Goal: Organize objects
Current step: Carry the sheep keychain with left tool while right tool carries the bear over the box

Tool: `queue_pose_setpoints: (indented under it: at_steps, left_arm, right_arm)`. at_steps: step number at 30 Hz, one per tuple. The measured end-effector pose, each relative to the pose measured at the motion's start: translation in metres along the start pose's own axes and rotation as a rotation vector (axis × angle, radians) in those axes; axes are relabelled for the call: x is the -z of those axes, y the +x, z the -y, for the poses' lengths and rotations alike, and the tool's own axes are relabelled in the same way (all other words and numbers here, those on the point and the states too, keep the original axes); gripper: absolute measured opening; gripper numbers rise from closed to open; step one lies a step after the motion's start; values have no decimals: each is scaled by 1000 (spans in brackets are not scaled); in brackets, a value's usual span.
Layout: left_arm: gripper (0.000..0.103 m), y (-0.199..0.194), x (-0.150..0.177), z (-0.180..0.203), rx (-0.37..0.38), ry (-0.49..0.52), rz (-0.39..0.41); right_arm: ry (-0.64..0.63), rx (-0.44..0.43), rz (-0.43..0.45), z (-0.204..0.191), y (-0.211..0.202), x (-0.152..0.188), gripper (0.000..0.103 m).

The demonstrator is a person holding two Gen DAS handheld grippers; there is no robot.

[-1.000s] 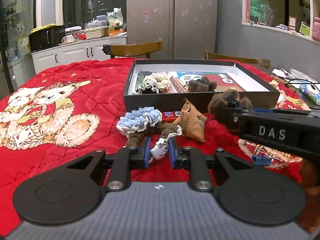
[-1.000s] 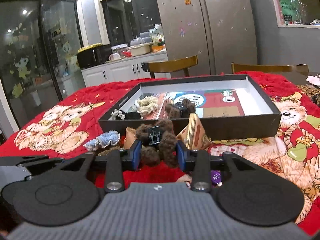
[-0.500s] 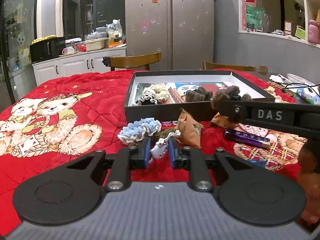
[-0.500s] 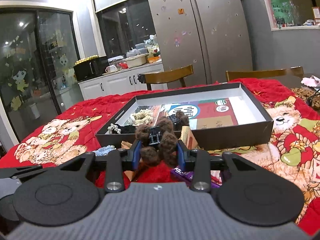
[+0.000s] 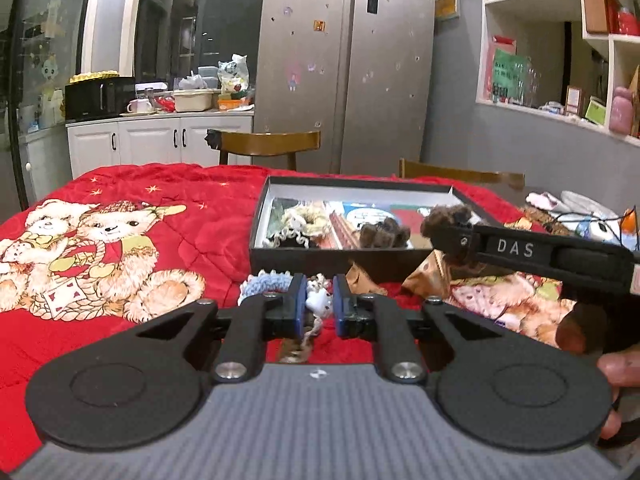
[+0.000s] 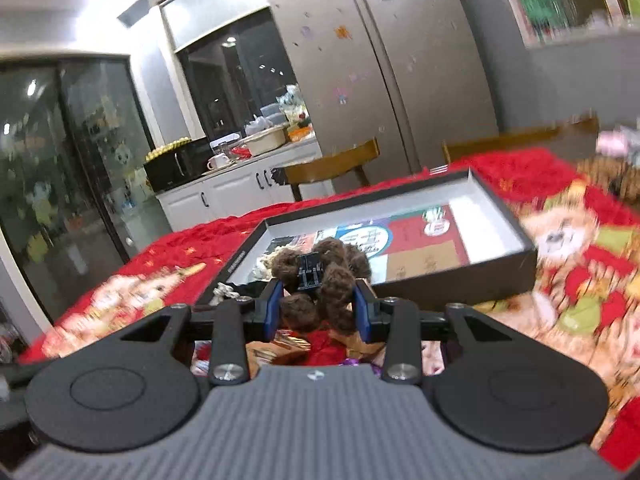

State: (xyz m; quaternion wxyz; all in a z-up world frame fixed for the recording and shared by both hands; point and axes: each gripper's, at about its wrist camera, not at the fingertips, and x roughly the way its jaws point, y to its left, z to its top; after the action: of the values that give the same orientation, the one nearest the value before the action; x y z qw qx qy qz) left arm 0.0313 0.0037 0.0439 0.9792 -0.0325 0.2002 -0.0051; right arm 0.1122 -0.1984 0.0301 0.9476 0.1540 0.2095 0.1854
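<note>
Low in the frame centre, the left gripper [image 5: 319,306] pinches a small white charm [image 5: 316,300] tight, and the right gripper [image 6: 317,306] clamps a brown fuzzy hair clip [image 6: 320,280], both lifted clear of the red tabletop [image 5: 180,232] toward the black box [image 6: 460,268] just beyond, presumably for dropping in.

Red bear-print blanket [image 5: 208,216] under black box [image 5: 320,257]

Both tools rose, the right tool [image 6: 318,310] carrying its brown clip [image 6: 320,284] above the box [image 6: 500,258].
</note>
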Motion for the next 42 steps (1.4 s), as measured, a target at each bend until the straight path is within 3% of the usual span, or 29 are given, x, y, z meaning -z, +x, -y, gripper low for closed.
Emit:
queue_pose_setpoints:
  at_steps: [7, 16, 26, 33, 42]
  left_arm:
    - [17, 2, 2, 2, -8, -13, -27]
    - [17, -10, -23, 5, 9, 6, 31]
    - [17, -27, -78, 21, 54, 15, 148]
    - [17, -29, -135, 30, 74, -21, 267]
    - [17, -11, -205, 32, 126, -79, 343]
  right_arm:
    - [83, -23, -21, 12, 4, -8, 41]
    - [47, 17, 85, 10, -13, -40, 41]
    - [14, 23, 146, 6, -32, -92, 41]
    - [-39, 35, 208, -4, -42, -138, 41]
    - [-36, 43, 184, -2, -25, -164, 41]
